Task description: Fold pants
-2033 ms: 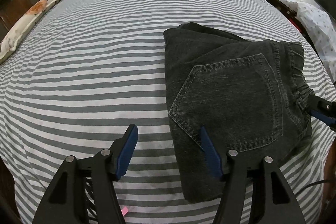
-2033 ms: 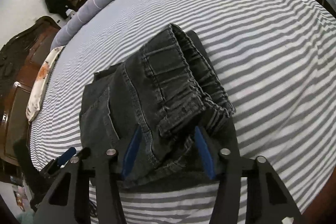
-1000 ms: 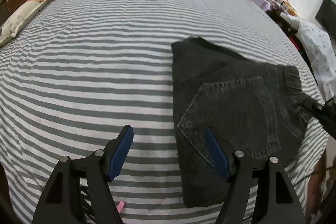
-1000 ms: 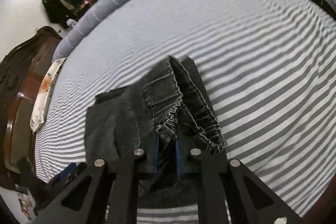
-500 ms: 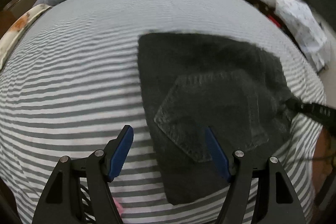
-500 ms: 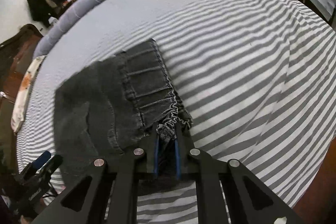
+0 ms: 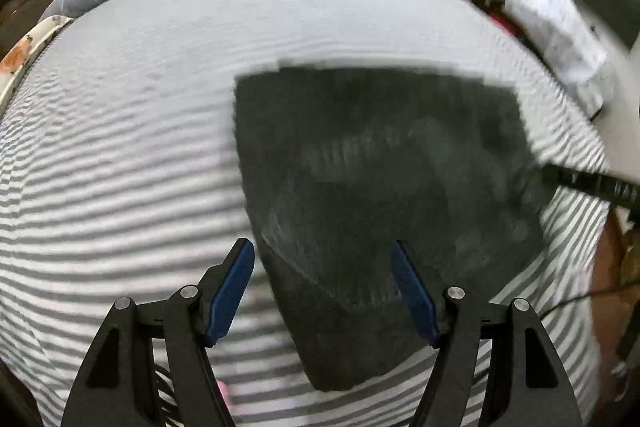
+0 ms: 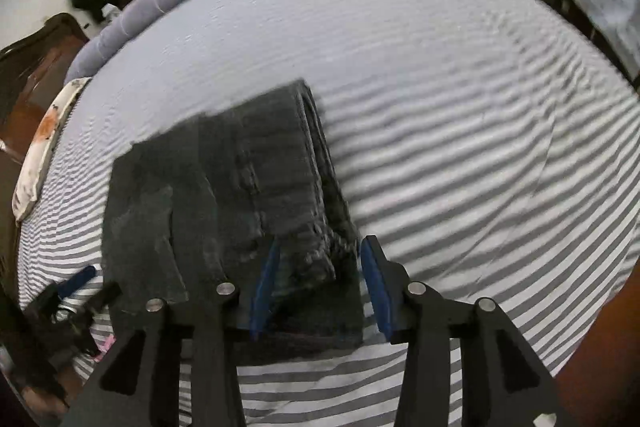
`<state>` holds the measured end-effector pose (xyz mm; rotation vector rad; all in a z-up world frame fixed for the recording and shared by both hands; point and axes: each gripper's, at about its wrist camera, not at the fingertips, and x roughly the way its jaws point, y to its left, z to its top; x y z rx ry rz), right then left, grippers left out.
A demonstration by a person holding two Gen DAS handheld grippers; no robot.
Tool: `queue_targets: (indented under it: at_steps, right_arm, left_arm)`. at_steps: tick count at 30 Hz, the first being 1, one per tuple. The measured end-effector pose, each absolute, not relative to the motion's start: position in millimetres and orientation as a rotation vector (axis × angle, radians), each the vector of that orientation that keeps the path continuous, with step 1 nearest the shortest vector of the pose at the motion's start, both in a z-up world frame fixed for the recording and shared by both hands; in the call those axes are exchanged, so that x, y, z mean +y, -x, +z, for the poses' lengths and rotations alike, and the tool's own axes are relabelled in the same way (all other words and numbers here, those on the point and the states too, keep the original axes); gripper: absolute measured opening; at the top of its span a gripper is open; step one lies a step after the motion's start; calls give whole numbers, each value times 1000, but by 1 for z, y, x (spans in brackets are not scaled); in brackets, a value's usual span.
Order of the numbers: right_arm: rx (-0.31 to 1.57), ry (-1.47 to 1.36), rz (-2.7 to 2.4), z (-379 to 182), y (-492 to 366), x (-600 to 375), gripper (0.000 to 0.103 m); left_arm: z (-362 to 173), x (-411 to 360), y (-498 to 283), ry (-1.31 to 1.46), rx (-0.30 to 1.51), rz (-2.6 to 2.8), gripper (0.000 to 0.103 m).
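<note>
Right hand-held gripper (image 8: 320, 287) has released the folded pants (image 8: 240, 195), jaws spread.

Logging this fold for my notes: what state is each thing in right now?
pants: folded into a compact stack, lying flat on the bed.
left gripper: open, at the near edge of the pants.
right gripper: open, fingers either side of the waistband corner.
striped bedsheet: spread over the bed.
</note>
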<state>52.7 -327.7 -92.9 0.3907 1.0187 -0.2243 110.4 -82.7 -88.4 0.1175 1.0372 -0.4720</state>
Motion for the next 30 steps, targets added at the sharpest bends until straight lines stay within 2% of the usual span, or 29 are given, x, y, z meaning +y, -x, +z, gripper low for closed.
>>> queue_targets:
  at_steps: [3,7,13,18,21,25,26,27,28,30]
  right_arm:
    - [942,-322,-172,-67,-65,-320,41]
    - [944,-294,-91,-60,-103,-307,41]
    - [1046,-232,-101,-93,-158,-300,38]
    - [1080,-236,-116,-115,-172,-305,38]
    - [1078,-233,-119,-113,-169,-305,38]
    - [1079,-155,-128,-104,-150,-290,44]
    - [1078,-142,-130,-102,-145,-288,48]
    - [1080,-122,-133,-101,-132,-285,57]
    - [1080,-116,-130,-101,-124,-284,62]
    - [1081,-98,-128,-102,-103,-281,62]
  left_arm:
    - [-66,-83,-130,-97,962,-483,71]
    - [-62,-104,-167,-104,957,-494,71]
    - [-94,-127,-219,-93,1061,-465,70]
    - [-127,-146,-235,-177,1123,-399,65]
    - [-124,-148,-233,-189,1110,-387,65]
    - [-110,-138,-210,-196,1082,-422,65]
    - [-106,-133,-197,-197,1071,-431,65]
    - [-104,-132,-190,-195,1064,-440,65]
    - [-102,-127,-174,-191,1054,-453,65]
    - [-101,-120,-154,-189,1061,-471,65]
